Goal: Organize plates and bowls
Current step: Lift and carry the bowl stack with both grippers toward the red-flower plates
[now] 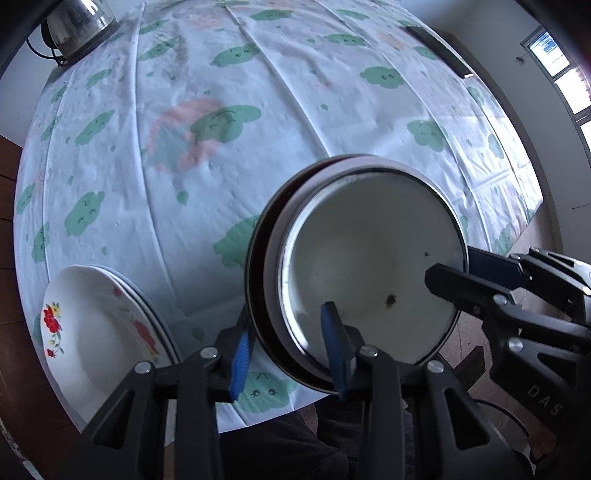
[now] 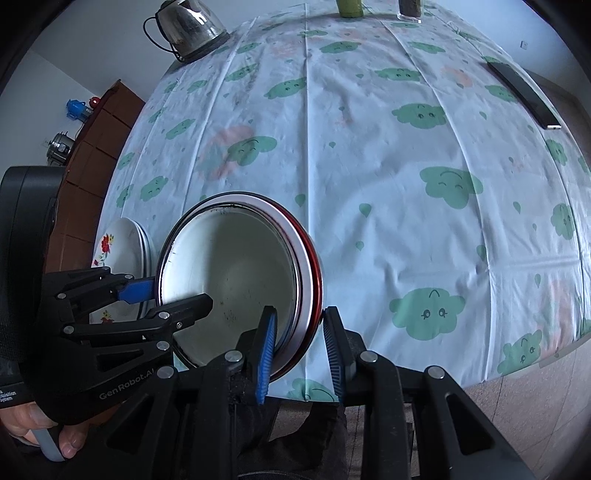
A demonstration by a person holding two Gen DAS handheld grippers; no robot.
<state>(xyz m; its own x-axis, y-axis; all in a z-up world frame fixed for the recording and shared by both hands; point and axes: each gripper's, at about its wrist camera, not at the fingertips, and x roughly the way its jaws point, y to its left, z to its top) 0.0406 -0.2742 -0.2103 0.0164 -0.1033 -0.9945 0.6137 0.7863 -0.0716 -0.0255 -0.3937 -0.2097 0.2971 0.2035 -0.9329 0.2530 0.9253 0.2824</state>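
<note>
A stack of nested bowls [image 1: 373, 273], white inside with red and dark rims, stands near the table's front edge; it also shows in the right wrist view [image 2: 236, 273]. My left gripper [image 1: 286, 350] straddles the stack's near-left rim, one finger inside, one outside, with a visible gap. My right gripper [image 2: 301, 350] straddles the right rim the same way; it appears in the left wrist view [image 1: 461, 273]. A stack of white flowered plates [image 1: 96, 325] lies at the left edge, and shows in the right wrist view [image 2: 122, 251].
A glass kettle [image 2: 192, 26] stands at the far left corner. A black phone [image 2: 524, 94] lies at the far right edge. Two bottle bases [image 2: 349, 7] stand at the back. The cloud-print tablecloth [image 2: 406, 184] covers the table.
</note>
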